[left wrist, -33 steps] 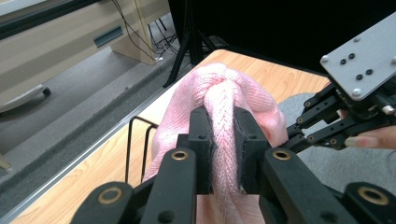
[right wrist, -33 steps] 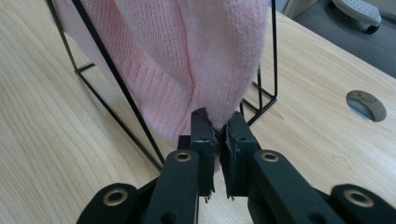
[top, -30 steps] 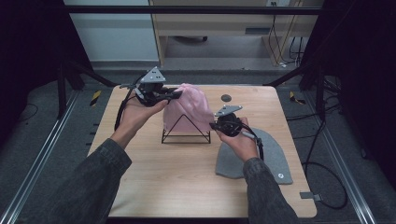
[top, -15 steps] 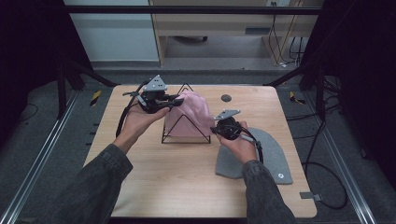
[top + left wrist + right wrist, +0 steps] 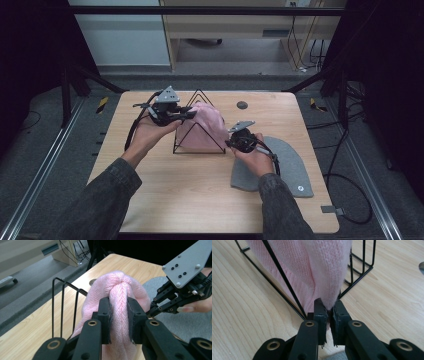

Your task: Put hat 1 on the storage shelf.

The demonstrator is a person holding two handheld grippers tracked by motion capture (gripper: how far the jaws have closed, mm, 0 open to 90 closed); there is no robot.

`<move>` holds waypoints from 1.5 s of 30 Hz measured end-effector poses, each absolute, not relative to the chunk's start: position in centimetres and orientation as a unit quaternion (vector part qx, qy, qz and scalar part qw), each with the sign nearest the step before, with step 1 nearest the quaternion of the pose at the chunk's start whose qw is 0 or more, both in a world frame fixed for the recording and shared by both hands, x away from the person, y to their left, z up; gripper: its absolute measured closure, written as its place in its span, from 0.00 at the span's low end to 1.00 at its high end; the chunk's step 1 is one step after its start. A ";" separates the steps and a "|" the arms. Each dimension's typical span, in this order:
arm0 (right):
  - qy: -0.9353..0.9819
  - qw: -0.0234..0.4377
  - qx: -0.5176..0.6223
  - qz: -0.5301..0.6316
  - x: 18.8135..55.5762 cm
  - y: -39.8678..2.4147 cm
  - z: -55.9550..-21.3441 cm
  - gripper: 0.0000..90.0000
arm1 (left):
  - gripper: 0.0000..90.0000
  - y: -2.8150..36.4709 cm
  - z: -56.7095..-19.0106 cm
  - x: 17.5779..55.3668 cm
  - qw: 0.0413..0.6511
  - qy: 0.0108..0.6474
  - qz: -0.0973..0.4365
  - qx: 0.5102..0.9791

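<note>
Two grippers on one pink hat (image 5: 204,131), and you've lowered it a fair bit: a second ago you had it up above the black wire rack (image 5: 198,123), now it's draped over the rack's peak, sitting like a tent over the frame. Your left gripper (image 5: 186,114) has a thick fold of the knit near the top between its jaws; they've just been easing open a touch, but in the left gripper view the pads are pressing the fold from both sides, so I'd call that a grip. Your right gripper (image 5: 233,144) is clamped tight on the hat's lower edge, down by the rack's base near the table (image 5: 165,195). Looks to me like the hanging is nearly done and letting go is what's left. As for what's in the rack: just the pink hat over it. The grey hat (image 5: 290,167) lies flat on the table under your right hand, not on anything.
</note>
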State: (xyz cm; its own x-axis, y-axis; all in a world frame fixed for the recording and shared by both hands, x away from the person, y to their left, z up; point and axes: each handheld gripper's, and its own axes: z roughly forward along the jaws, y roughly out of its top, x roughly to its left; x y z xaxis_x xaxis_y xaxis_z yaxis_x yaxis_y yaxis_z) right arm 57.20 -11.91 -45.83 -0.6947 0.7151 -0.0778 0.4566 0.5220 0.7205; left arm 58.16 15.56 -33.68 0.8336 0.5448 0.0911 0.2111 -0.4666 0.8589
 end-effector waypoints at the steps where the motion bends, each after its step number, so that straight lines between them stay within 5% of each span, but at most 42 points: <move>1: 0.852 0.183 0.346 0.347 57.2 -11.9 -46.0 0.93 | 0.83 15.6 -33.9 58.1 0.467 0.226 0.179 0.836; 5: 0.854 0.181 0.346 0.345 57.3 -11.8 -46.2 0.91 | 0.82 15.8 -34.3 58.0 0.470 0.231 0.173 0.834; 10: 0.843 0.194 0.349 0.360 56.9 -12.5 -45.4 0.74 | 0.76 15.7 -34.5 57.7 0.473 0.237 0.168 0.832; 25: 0.812 0.209 0.434 0.330 57.0 -20.3 -42.5 0.33 | 0.37 17.5 -33.2 55.9 0.467 0.261 0.176 0.826; 35: 0.801 0.189 0.489 0.288 57.6 -26.0 -43.5 0.53 | 0.14 19.8 -34.8 53.3 0.453 0.262 0.158 0.837; 45: 0.777 0.164 0.543 0.272 58.6 -29.7 -46.0 0.53 | 0.08 21.3 -38.8 51.3 0.431 0.275 0.140 0.848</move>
